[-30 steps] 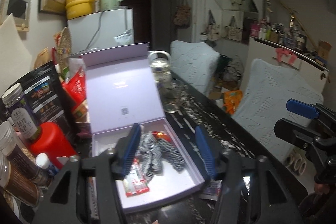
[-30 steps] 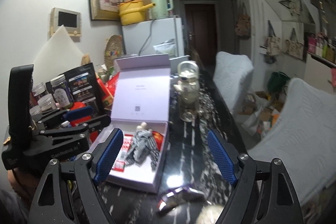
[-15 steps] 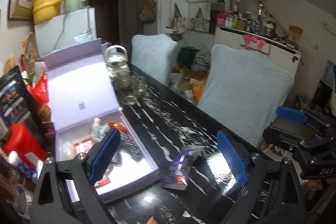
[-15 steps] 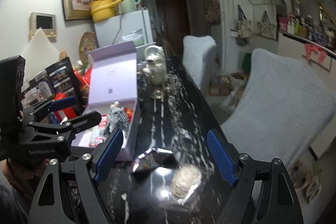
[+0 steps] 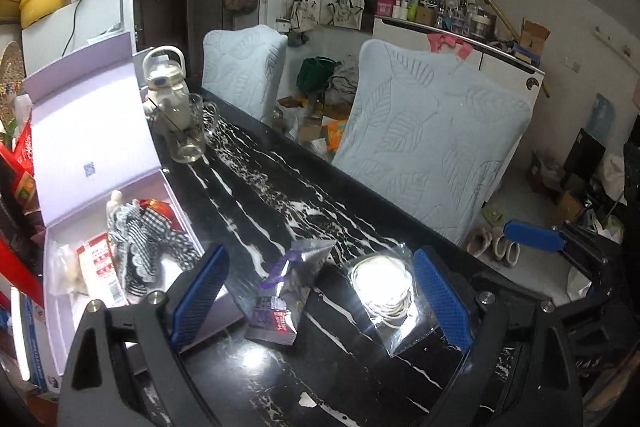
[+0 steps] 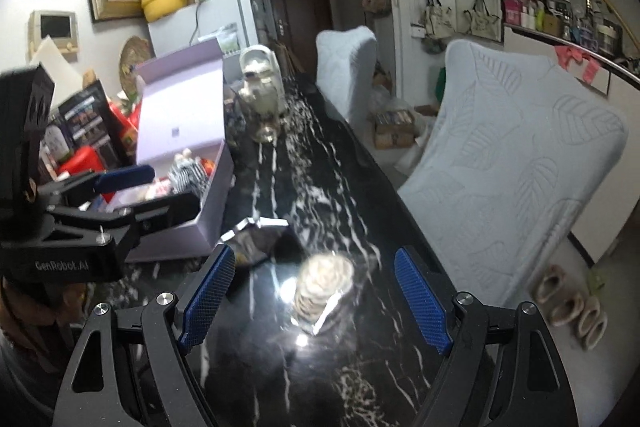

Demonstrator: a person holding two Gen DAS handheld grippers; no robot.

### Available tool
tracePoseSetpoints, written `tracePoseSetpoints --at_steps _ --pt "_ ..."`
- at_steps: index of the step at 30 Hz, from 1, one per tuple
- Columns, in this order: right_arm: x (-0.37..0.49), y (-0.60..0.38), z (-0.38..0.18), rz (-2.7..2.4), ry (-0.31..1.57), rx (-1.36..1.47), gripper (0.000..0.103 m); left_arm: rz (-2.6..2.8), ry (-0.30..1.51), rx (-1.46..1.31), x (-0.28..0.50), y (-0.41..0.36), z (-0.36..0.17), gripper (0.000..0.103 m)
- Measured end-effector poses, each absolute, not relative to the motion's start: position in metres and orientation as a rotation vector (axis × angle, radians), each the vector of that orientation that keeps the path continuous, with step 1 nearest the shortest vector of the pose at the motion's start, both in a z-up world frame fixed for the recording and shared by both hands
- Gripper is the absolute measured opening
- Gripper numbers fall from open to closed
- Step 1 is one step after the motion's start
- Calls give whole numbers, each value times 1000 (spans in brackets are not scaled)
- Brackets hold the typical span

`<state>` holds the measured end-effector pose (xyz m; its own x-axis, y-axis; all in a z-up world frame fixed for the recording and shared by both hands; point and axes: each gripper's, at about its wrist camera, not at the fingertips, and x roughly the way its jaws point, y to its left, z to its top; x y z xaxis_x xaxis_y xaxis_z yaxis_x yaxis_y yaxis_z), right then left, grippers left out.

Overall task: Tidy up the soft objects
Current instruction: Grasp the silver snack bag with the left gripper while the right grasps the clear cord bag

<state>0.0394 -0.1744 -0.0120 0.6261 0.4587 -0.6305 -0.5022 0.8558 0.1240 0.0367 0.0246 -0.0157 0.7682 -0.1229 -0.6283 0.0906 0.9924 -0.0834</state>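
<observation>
A lilac box (image 5: 54,323) stands open at the left on the black marble table (image 5: 280,187). A black-and-white checked cloth doll (image 5: 140,243) and red packets lie inside it. My left gripper (image 5: 320,293) hangs open over the table, above a purple-and-silver foil pouch (image 5: 282,293) and a clear bag of pale round pads (image 5: 384,291). My right gripper (image 6: 316,293) is open too, with that clear bag (image 6: 324,279) lying below its fingers and the pouch (image 6: 256,239) just left. Neither gripper touches anything. The left gripper (image 6: 174,187) shows beside the box (image 6: 208,203).
A white teapot and glass mug (image 5: 178,119) stand behind the box. Two chairs with pale blue covers (image 5: 432,155) line the table's right edge. Jars, red packets and dark bags (image 6: 84,131) crowd the left. Slippers (image 6: 568,303) lie on the floor.
Both grippers swung right and down, from over the lilac box to the table's middle. The left jaws widened and left the checked doll lying in the box. The pouch and clear bag came into view.
</observation>
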Motion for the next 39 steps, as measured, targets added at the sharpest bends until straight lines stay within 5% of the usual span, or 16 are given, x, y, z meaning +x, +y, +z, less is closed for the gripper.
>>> tracePoseSetpoints --at_steps 32,39 --pt "102 -120 -122 559 955 -279 84 -24 810 -119 53 34 -73 94" --pt "105 -137 -115 603 905 -223 40 -47 826 -121 68 32 -81 94"
